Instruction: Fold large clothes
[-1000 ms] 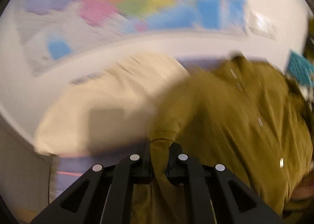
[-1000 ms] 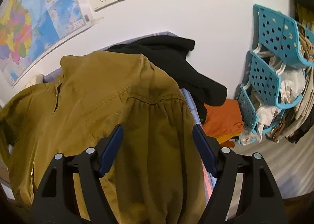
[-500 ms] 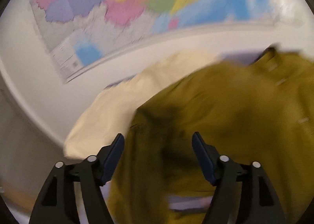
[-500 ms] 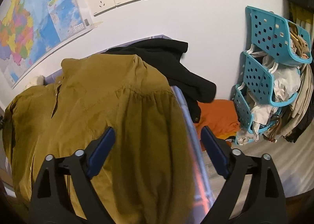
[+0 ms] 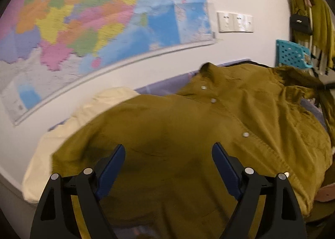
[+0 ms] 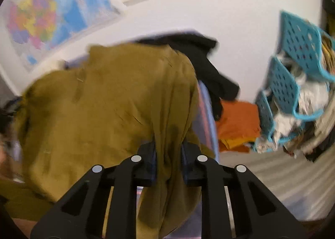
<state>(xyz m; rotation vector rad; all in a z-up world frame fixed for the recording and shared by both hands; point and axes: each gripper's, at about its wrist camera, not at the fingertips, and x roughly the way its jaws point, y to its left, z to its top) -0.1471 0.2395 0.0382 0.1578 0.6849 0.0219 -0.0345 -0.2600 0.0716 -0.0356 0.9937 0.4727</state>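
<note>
Pinching one side of the big olive shirt (image 6: 100, 113) so it can be folded over.
It lies spread on the desk (image 6: 204, 113), buttons up, partly over a cream cloth (image 5: 62, 134). The right gripper (image 6: 168, 160) is closing its fingers on a bunch of shirt at the desk's edge, likely to lift that side. The left gripper (image 5: 168, 167) is opening wide above the shirt's middle and holds nothing, maybe getting ready for a new grab.
</note>
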